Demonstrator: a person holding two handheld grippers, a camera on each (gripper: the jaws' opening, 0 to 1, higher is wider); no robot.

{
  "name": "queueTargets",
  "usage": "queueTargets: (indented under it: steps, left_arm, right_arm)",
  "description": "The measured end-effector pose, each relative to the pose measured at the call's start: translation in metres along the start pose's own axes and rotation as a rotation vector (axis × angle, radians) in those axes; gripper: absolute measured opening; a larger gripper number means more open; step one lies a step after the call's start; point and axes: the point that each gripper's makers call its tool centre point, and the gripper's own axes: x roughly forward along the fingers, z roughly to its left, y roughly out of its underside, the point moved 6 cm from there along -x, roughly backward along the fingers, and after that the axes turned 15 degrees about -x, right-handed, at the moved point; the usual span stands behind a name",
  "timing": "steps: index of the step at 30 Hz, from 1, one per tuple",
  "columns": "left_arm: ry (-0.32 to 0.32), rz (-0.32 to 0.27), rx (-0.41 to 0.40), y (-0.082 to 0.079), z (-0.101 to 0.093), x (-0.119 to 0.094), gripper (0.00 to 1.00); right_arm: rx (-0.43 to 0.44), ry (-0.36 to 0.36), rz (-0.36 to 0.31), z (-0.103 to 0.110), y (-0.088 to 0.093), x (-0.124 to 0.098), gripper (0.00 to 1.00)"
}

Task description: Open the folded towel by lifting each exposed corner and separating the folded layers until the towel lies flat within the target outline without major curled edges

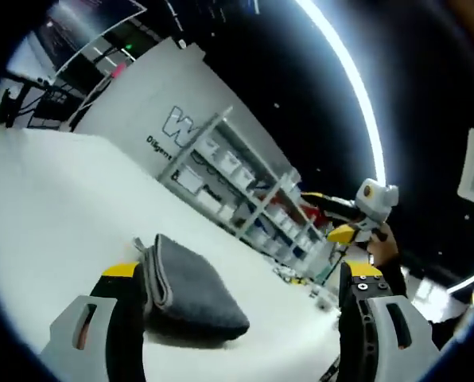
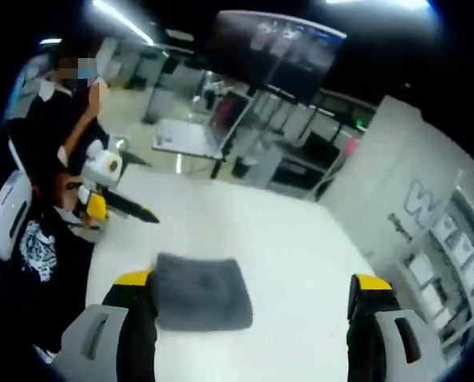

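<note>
A folded dark grey towel (image 1: 196, 293) lies on the white table (image 1: 62, 207). In the left gripper view it sits just ahead of my left gripper (image 1: 241, 274), close to its left jaw, folded edges facing me. That gripper is open, its jaws wide apart and empty. In the right gripper view the towel (image 2: 202, 293) rests against the left jaw of my right gripper (image 2: 253, 281), which is open and holds nothing. Across the table the right gripper (image 1: 356, 216) is held by a hand (image 1: 385, 248). The left gripper (image 2: 114, 203) hovers at the table's left edge.
A person (image 2: 50, 151) stands at the table's left side. A shelving rack with bins (image 1: 245, 191) and a white lettered panel (image 1: 153, 95) stand past the far edge. Desks and a dark screen (image 2: 273, 44) fill the background. The white table (image 2: 301, 263) spreads wide around the towel.
</note>
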Motion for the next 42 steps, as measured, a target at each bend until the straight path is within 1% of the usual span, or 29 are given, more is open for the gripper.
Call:
queueTargets:
  steps: [1,2,3,4,5,7,9,11,15,16,18,22,23,25,28,30,32,34,38,42]
  left_arm:
    - [-0.003,0.000,-0.004,0.001,0.001,0.000,1.00]
    - [-0.004,0.056,-0.024,0.011,0.002,0.002,1.00]
    - [-0.005,0.097,-0.027,0.017,0.002,0.003,1.00]
    - [-0.014,0.111,-0.029,0.021,0.004,0.005,1.00]
    - [-0.017,0.106,-0.025,0.023,0.004,0.007,1.00]
    - [-0.028,0.124,-0.022,0.029,0.003,0.006,1.00]
    - [-0.027,0.131,-0.032,0.031,0.001,0.004,1.00]
    - [-0.029,0.130,-0.045,0.032,0.000,0.005,1.00]
    - [-0.043,0.153,-0.077,0.035,0.001,0.005,1.00]
    - [-0.048,0.161,-0.086,0.036,0.002,0.005,1.00]
    - [-0.058,0.168,-0.100,0.038,0.004,0.006,0.99]
    - [-0.096,0.185,-0.165,0.040,0.015,0.012,0.99]
    - [-0.101,0.188,-0.181,0.041,0.017,0.014,0.98]
    - [-0.111,0.190,-0.183,0.045,0.018,0.016,0.98]
    - [-0.124,0.179,-0.181,0.043,0.021,0.018,0.98]
    - [-0.132,0.157,-0.199,0.040,0.026,0.023,0.97]
    - [-0.134,0.151,-0.212,0.041,0.027,0.026,0.97]
    - [-0.132,0.145,-0.226,0.041,0.028,0.029,0.96]
    - [-0.147,0.139,-0.236,0.048,0.030,0.034,0.95]
    - [-0.170,0.129,-0.232,0.044,0.035,0.037,0.87]
  right_arm:
    - [-0.004,-0.004,0.005,-0.002,0.000,0.001,1.00]
    - [-0.028,-0.036,0.027,-0.010,-0.001,0.005,1.00]
    - [-0.032,-0.063,0.044,-0.013,0.000,0.007,1.00]
    - [-0.053,-0.087,0.047,-0.016,0.000,0.010,1.00]
    - [-0.077,-0.111,0.051,-0.017,0.000,0.012,1.00]
    - [-0.102,-0.158,0.077,-0.019,0.002,0.016,1.00]
    - [-0.117,-0.194,0.093,-0.022,0.002,0.021,1.00]
    - [-0.126,-0.213,0.113,-0.025,0.002,0.026,1.00]
    - [-0.143,-0.256,0.151,-0.036,0.000,0.039,0.98]
    - [-0.146,-0.266,0.153,-0.038,0.000,0.040,0.97]
    - [-0.149,-0.290,0.154,-0.042,-0.004,0.046,0.97]
    - [-0.159,-0.321,0.160,-0.049,-0.007,0.055,0.97]
    - [-0.164,-0.325,0.163,-0.050,-0.008,0.056,0.97]
    - [-0.169,-0.338,0.168,-0.055,-0.008,0.060,0.97]
    - [-0.171,-0.345,0.168,-0.059,-0.010,0.065,0.96]
    - [-0.176,-0.359,0.156,-0.062,-0.014,0.071,0.95]
    - [-0.181,-0.384,0.165,-0.063,-0.013,0.075,0.95]
    - [-0.191,-0.393,0.177,-0.064,-0.013,0.079,0.95]
    - [-0.196,-0.419,0.185,-0.066,-0.013,0.087,0.95]
    - [-0.202,-0.443,0.176,-0.064,-0.015,0.101,0.95]
